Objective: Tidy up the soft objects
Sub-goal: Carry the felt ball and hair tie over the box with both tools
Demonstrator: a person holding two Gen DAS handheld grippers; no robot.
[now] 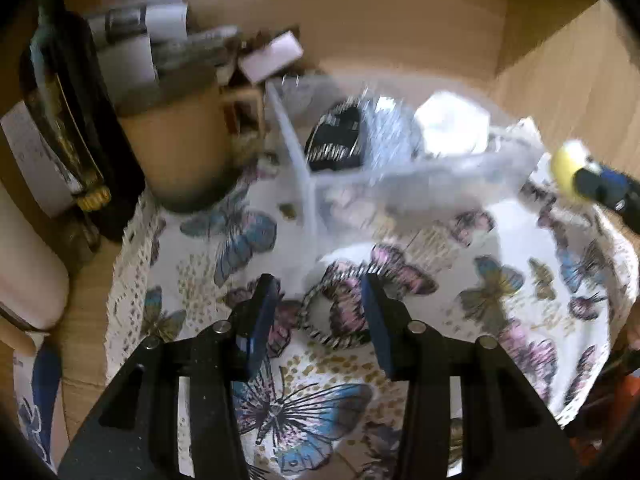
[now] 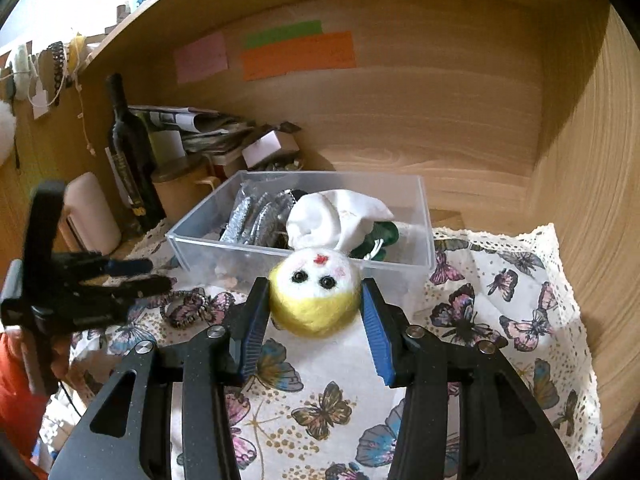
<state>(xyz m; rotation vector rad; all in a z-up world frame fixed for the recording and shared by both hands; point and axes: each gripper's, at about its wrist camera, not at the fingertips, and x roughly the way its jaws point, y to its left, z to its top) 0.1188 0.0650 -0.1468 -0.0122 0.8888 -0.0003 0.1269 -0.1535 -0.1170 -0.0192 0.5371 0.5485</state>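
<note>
My right gripper (image 2: pixel 316 304) is shut on a felt doll head (image 2: pixel 315 299), white-faced with yellow hair, held just in front of the clear plastic box (image 2: pixel 224 249). The box holds a white cloth (image 2: pixel 340 216), silver glittery pieces (image 2: pixel 256 220) and a green item (image 2: pixel 386 236). A zebra-striped hair scrunchie (image 1: pixel 334 312) lies on the butterfly cloth (image 1: pixel 304 400); it also shows in the right wrist view (image 2: pixel 188 306). My left gripper (image 1: pixel 320 300) is open, its fingers either side of the scrunchie. The doll head (image 1: pixel 568 168) shows at the right of the left wrist view.
A dark wine bottle (image 2: pixel 128 152), a tan mug (image 1: pixel 188 148), a cream container (image 2: pixel 94 212) and stacked papers (image 2: pixel 200 128) stand at the back left. Wooden shelf walls (image 2: pixel 580 160) close in behind and right. Coloured sticky notes (image 2: pixel 298 54) are on the back wall.
</note>
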